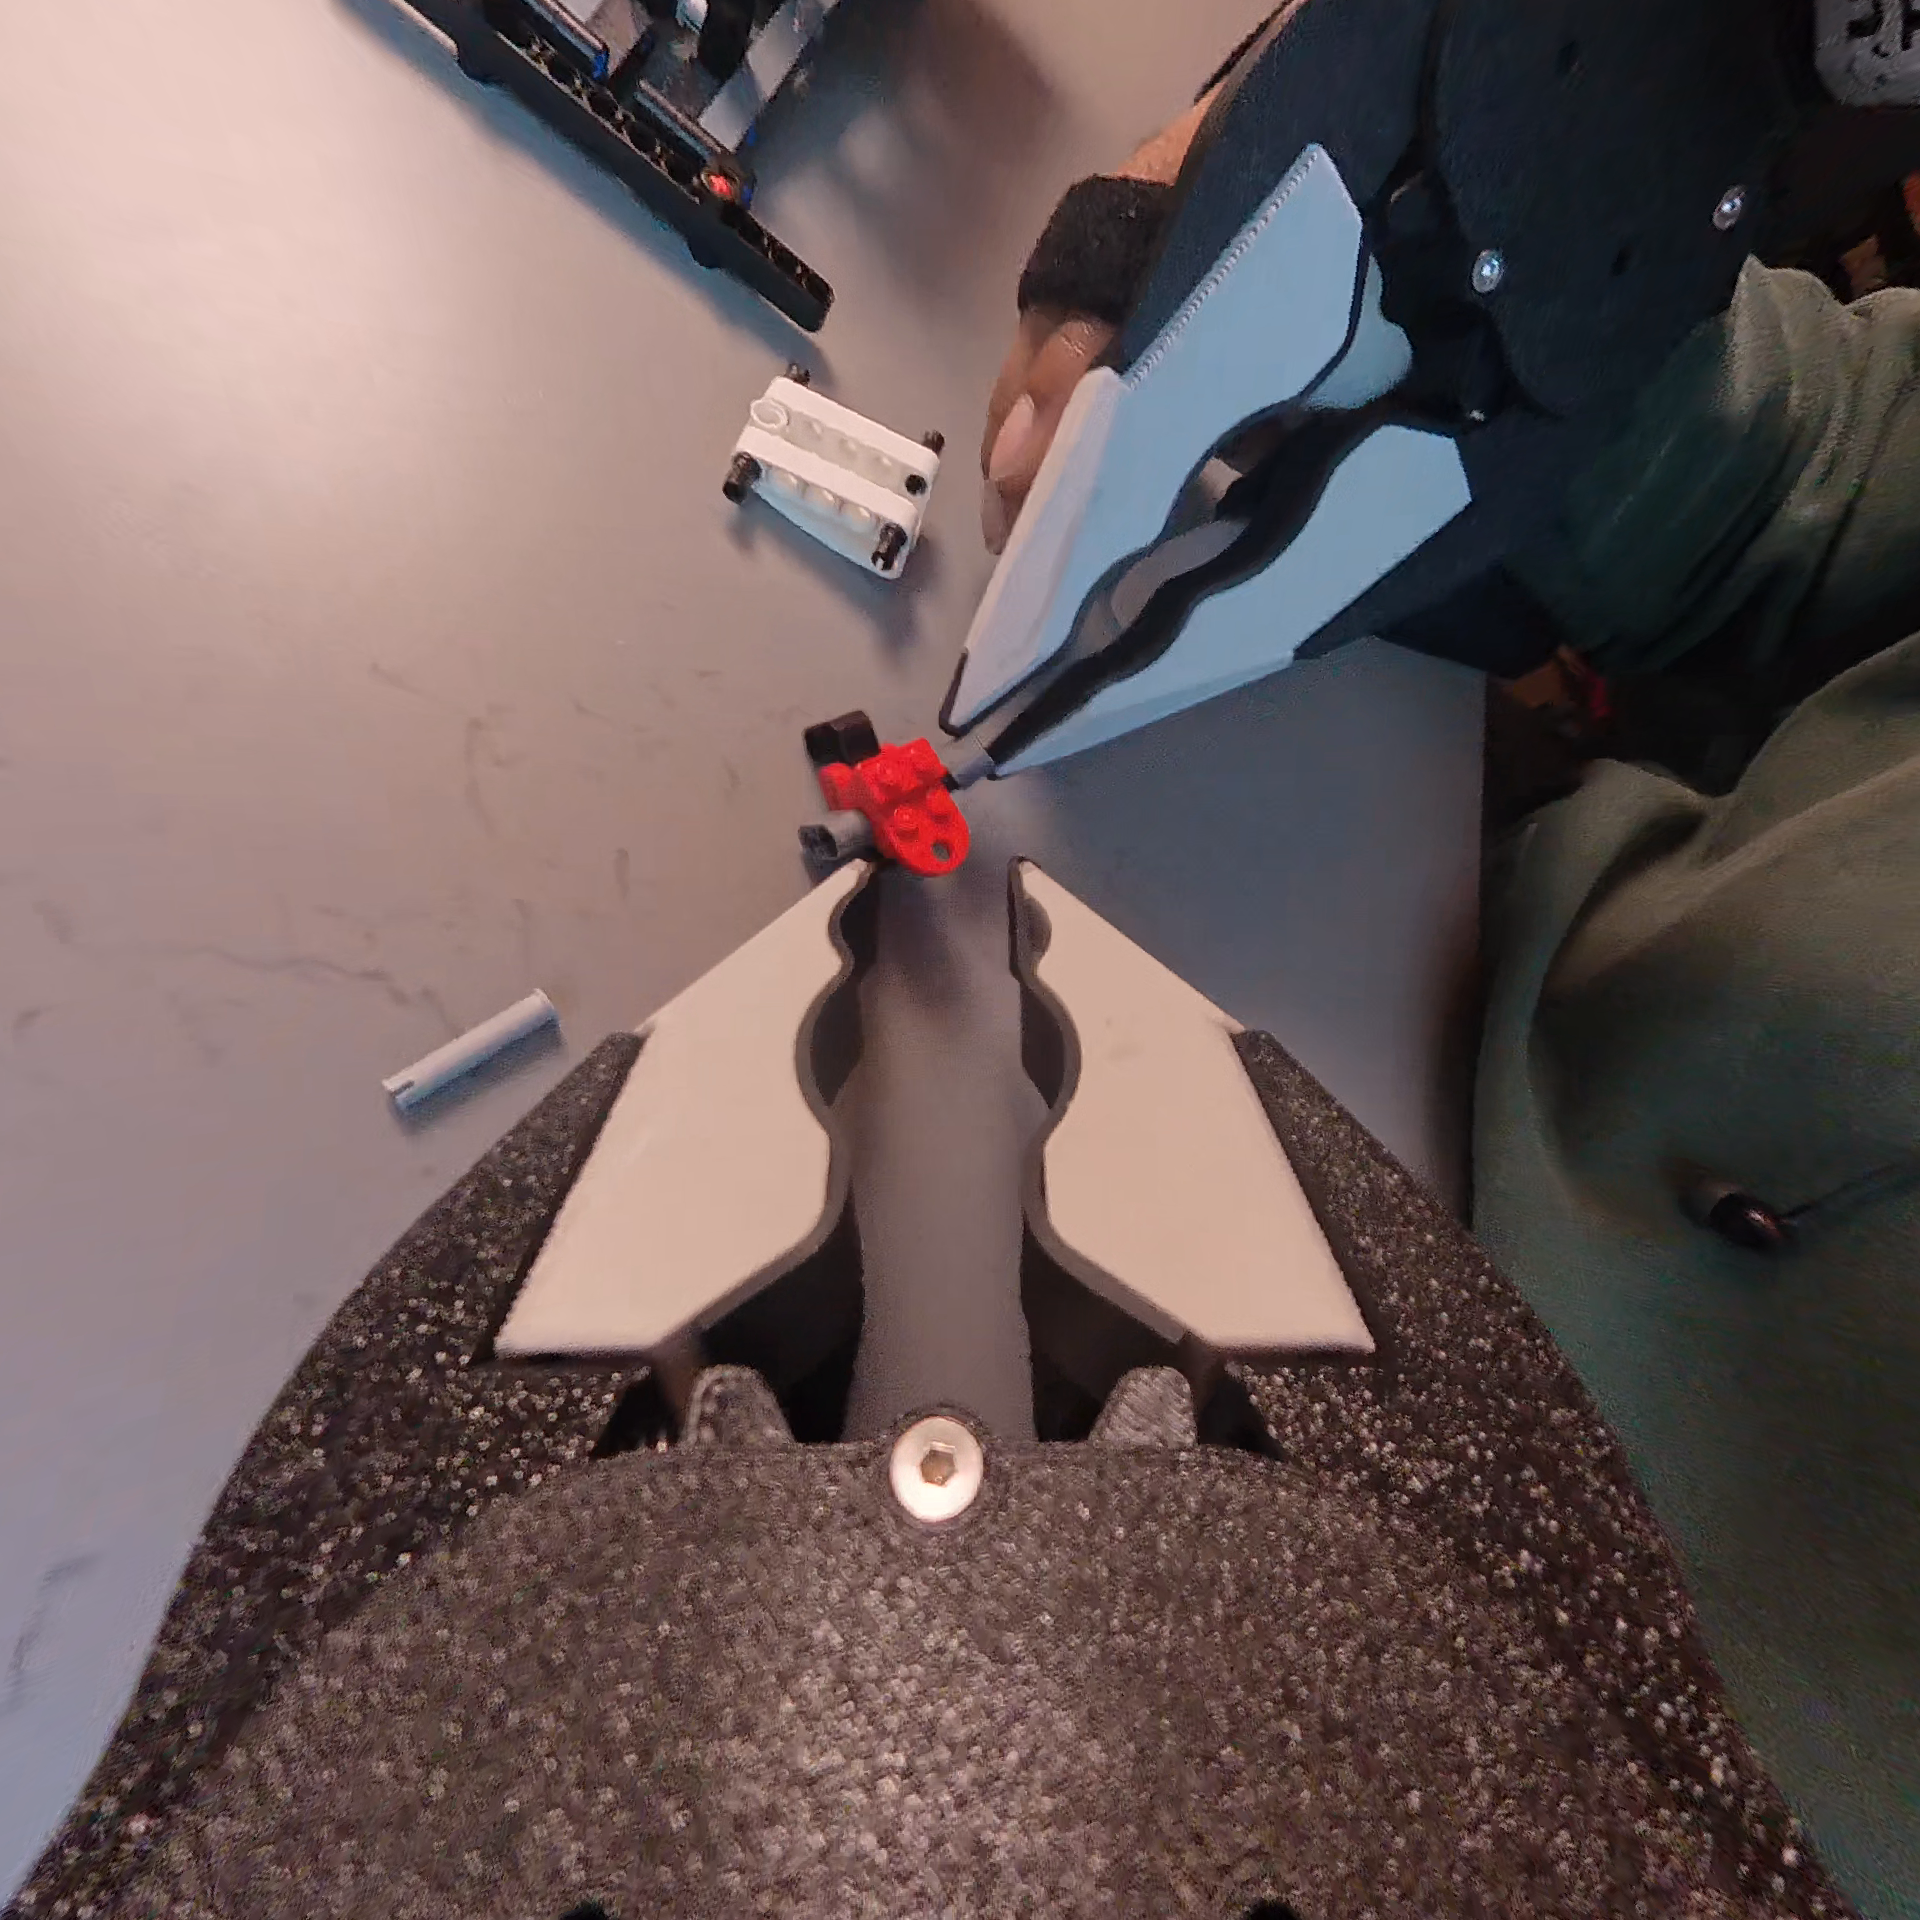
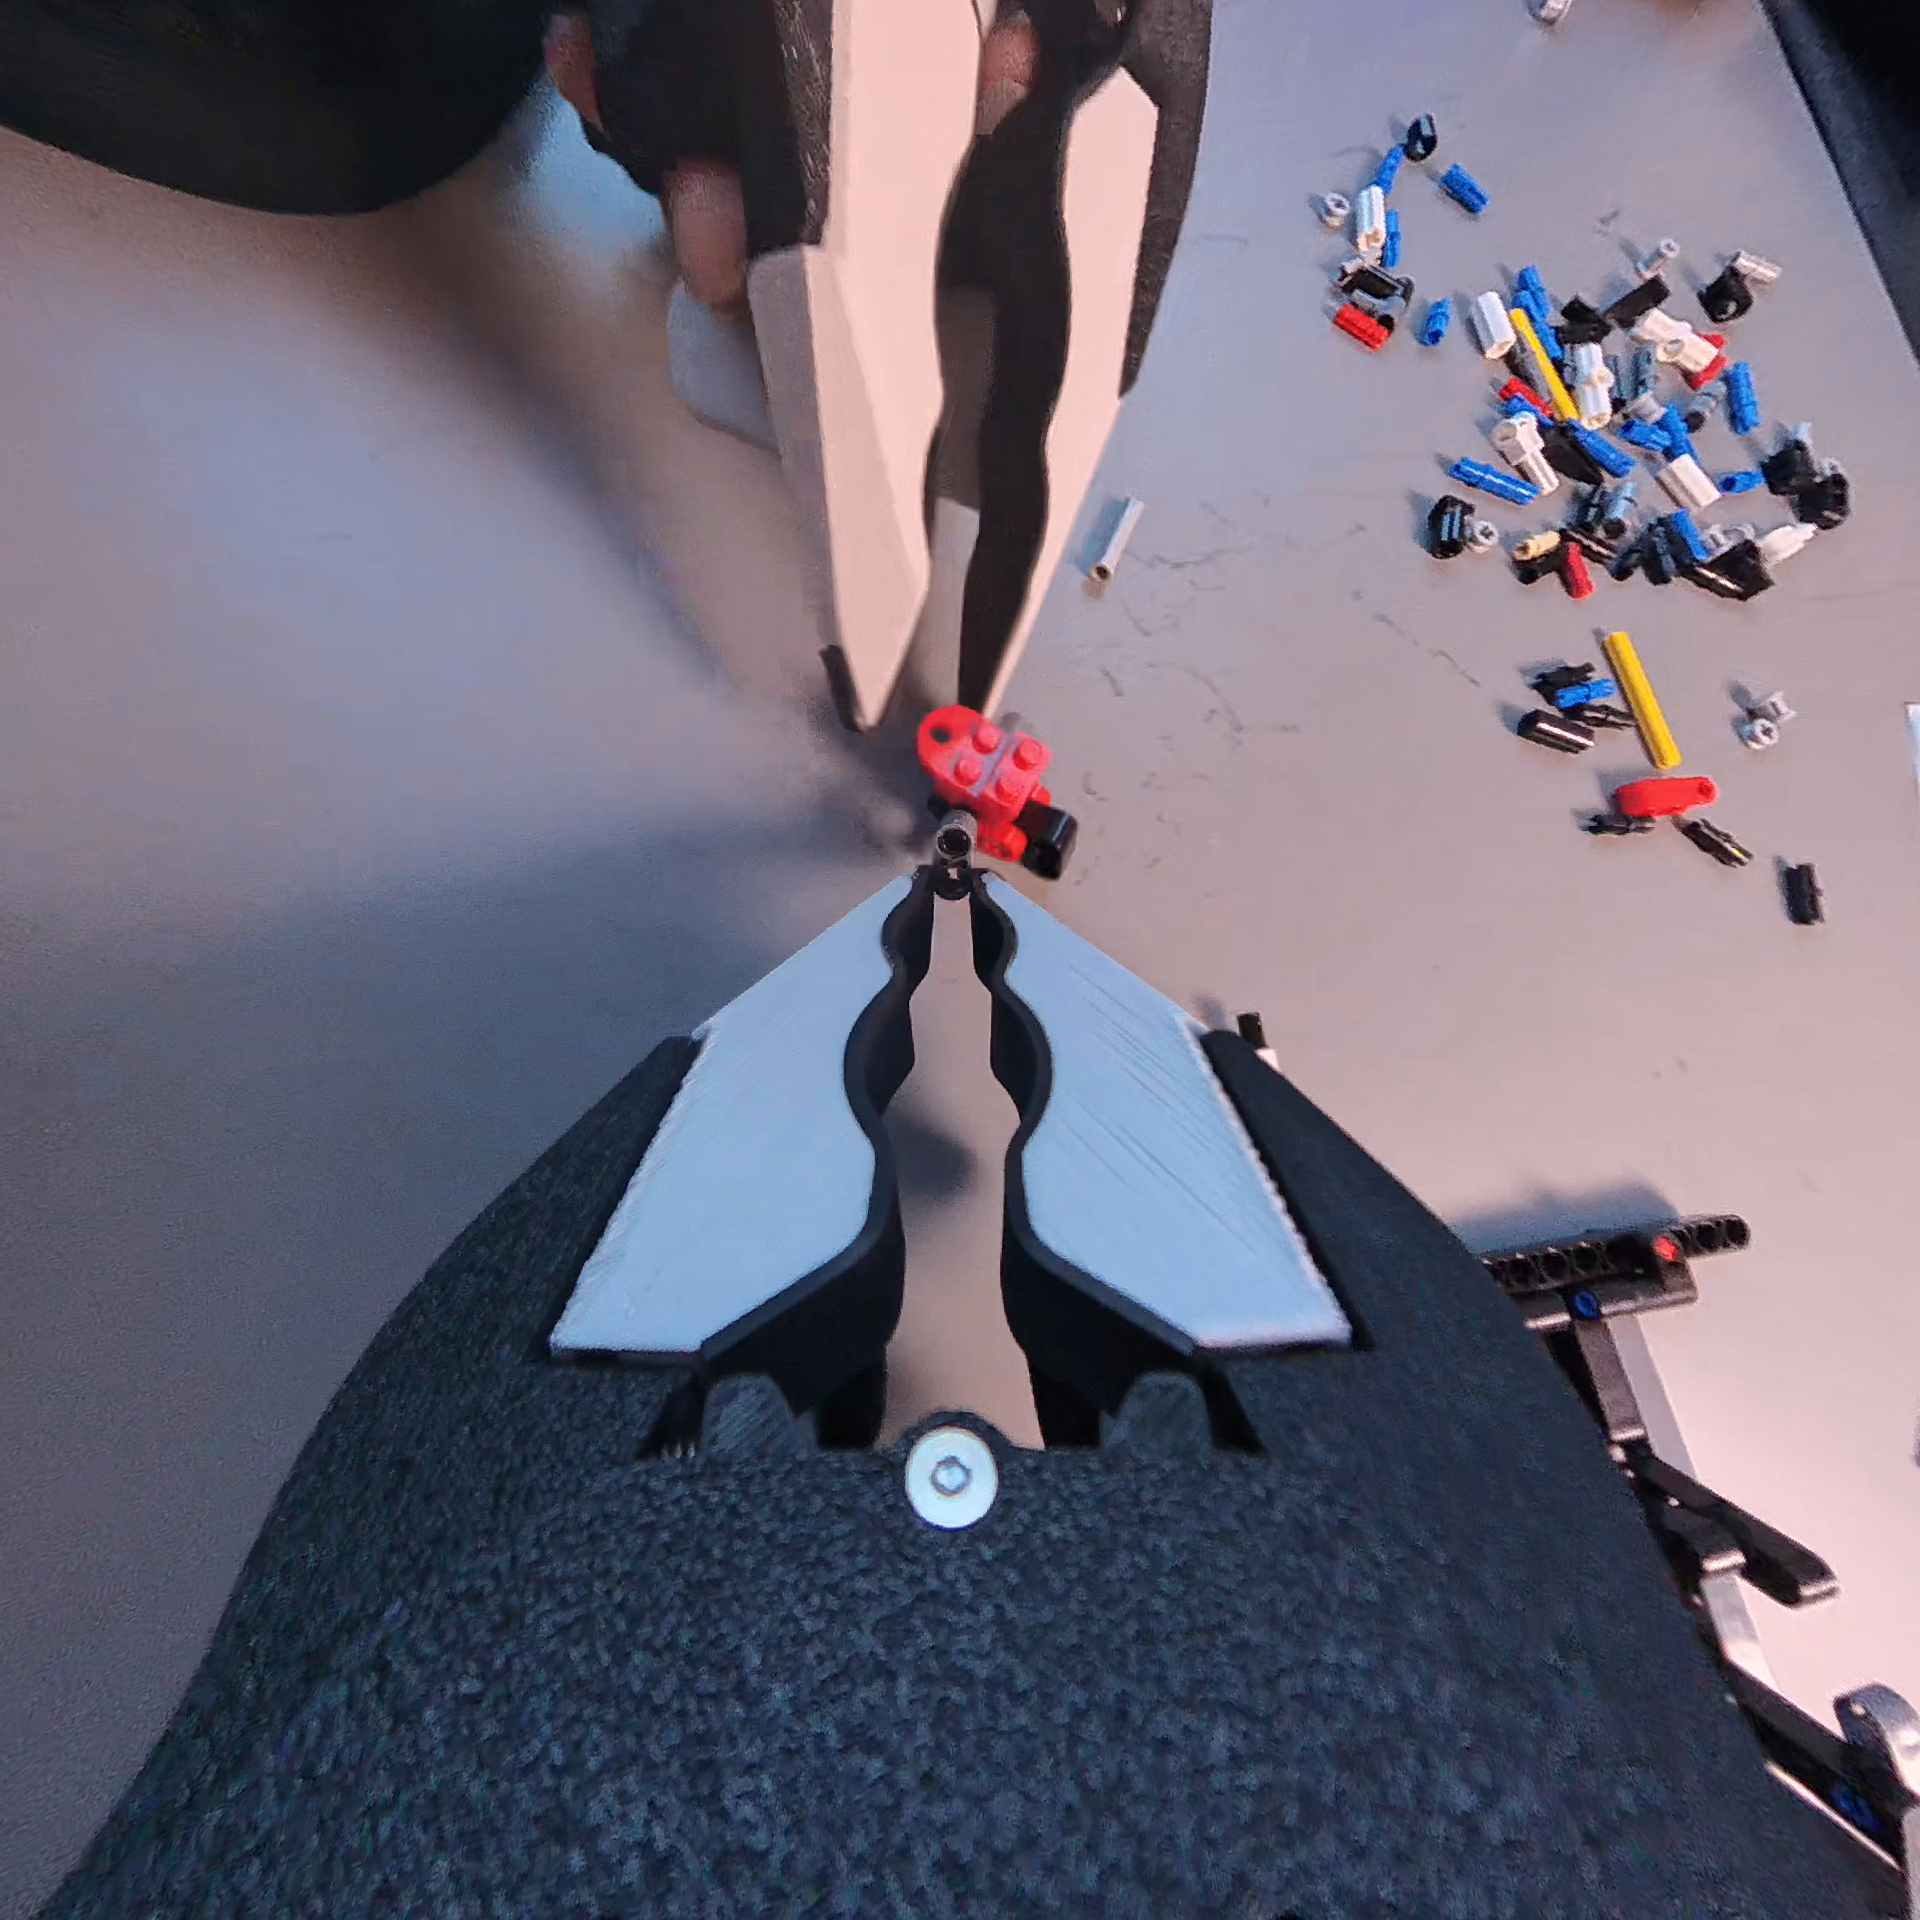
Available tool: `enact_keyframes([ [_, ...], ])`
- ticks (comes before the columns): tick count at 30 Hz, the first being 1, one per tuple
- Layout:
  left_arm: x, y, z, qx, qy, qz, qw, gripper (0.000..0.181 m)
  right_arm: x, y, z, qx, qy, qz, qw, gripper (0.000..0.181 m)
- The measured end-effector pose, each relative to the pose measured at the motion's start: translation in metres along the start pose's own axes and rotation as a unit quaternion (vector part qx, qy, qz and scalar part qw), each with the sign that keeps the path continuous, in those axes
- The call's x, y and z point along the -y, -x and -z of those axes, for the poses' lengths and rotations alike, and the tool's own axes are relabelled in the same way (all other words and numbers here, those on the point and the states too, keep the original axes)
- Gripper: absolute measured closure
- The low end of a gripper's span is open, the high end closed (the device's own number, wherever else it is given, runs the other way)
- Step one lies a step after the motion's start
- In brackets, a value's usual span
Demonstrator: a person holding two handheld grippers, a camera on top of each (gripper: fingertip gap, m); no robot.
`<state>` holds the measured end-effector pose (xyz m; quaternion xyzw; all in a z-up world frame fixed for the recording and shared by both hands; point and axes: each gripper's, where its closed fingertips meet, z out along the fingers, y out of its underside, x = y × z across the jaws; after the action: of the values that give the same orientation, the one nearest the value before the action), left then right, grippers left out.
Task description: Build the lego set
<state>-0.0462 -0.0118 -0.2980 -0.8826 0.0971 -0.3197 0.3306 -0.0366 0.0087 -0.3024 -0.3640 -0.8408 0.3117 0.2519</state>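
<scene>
The small red studded plastic lego sub-assembly [image 1: 899, 805], with a black connector on one end and a grey pin sticking out of its side, lies on the grey table [image 1: 260, 675] between the two tongs, just ahead of both sets of tips. The right gripper [image 2: 951, 883] is pinched nearly closed on a thin grey-and-black pin [image 2: 954, 840] whose far end meets the red piece (whether it is already seated in a hole I cannot tell). The left gripper [image 1: 940, 873] stands open, its tips straddling empty table just short of the red piece, one tip close beside the grey pin at the piece's side; it holds nothing.

The step in hand looks like fitting the pin into the red sub-assembly. The piece is light and loose on the table, so a push from the right tongs would likely just slide it. The next move therefore calls for the left tongs to close on the red body and brace it, then for the right tongs to press straight along the pin's axis.

Off to the left gripper's left lie a white beam block with black pins [image 1: 831, 473] and a loose pale-grey tube [image 1: 473, 1049]; beyond them is the long black beam frame [image 1: 644, 156]. A scatter of spare blue, black, white, red and yellow parts [image 2: 1600, 416] lies to the right of the right gripper.
</scene>
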Motion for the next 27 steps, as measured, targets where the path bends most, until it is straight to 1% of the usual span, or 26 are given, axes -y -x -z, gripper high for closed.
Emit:
enact_keyframes([
  [1, -0.003, -0.002, 0.001, -0.010, 0.007, 0.003, 1.000, 0.154, -0.001, 0.000, 0.000, 0.000, 0.001, 0.002, 1.000, 0.175],
  [3, -0.003, 0.000, 0.007, -0.001, 0.010, -0.009, 1.000, 0.154, -0.002, 0.000, 0.001, 0.003, 0.002, 0.000, 1.000, 0.175],
  [5, 0.002, 0.004, 0.015, 0.013, -0.001, -0.026, 1.000, 0.154, -0.002, -0.002, 0.003, 0.000, 0.002, 0.007, 1.000, 0.175],
  [7, 0.010, 0.005, 0.017, 0.024, -0.015, -0.056, 0.998, 0.150, -0.003, -0.003, 0.006, 0.003, -0.001, 0.007, 1.000, 0.175],
  [9, 0.011, 0.001, 0.010, 0.036, -0.005, -0.106, 0.994, 0.142, -0.003, -0.006, 0.009, 0.005, -0.010, 0.006, 1.000, 0.175],
  [12, 0.006, 0.002, -0.005, 0.064, 0.037, -0.193, 0.978, 0.135, -0.002, -0.006, 0.013, 0.012, -0.025, 0.002, 1.000, 0.175],
  [15, 0.000, 0.009, -0.014, 0.080, 0.068, -0.237, 0.966, 0.130, 0.001, -0.004, 0.018, 0.014, -0.039, 0.008, 0.999, 0.175],
  [16, 0.000, 0.011, -0.016, 0.081, 0.070, -0.246, 0.963, 0.131, 0.001, -0.004, 0.019, 0.014, -0.042, 0.009, 0.999, 0.175],
  [19, -0.001, 0.014, -0.019, 0.083, 0.069, -0.255, 0.961, 0.151, 0.004, -0.003, 0.023, 0.015, -0.061, 0.006, 0.998, 0.175],
  [20, 0.000, 0.014, -0.019, 0.082, 0.066, -0.251, 0.962, 0.152, 0.006, -0.004, 0.025, 0.012, -0.068, 0.004, 0.998, 0.175],
  [22, 0.004, 0.015, -0.018, 0.081, 0.045, -0.230, 0.969, 0.152, 0.011, -0.007, 0.029, 0.006, -0.086, -0.002, 0.996, 0.175],
  [23, 0.008, 0.013, -0.017, 0.071, 0.024, -0.217, 0.973, 0.152, 0.015, -0.009, 0.032, 0.001, -0.099, -0.008, 0.995, 0.175],
  [25, 0.022, 0.006, -0.009, 0.051, -0.033, -0.193, 0.979, 0.152, 0.025, -0.016, 0.040, -0.014, -0.133, -0.024, 0.991, 0.175],
  [27, 0.043, -0.006, 0.005, 0.019, -0.111, -0.169, 0.979, 0.152, 0.038, -0.023, 0.049, -0.028, -0.171, -0.046, 0.984, 0.175],
])
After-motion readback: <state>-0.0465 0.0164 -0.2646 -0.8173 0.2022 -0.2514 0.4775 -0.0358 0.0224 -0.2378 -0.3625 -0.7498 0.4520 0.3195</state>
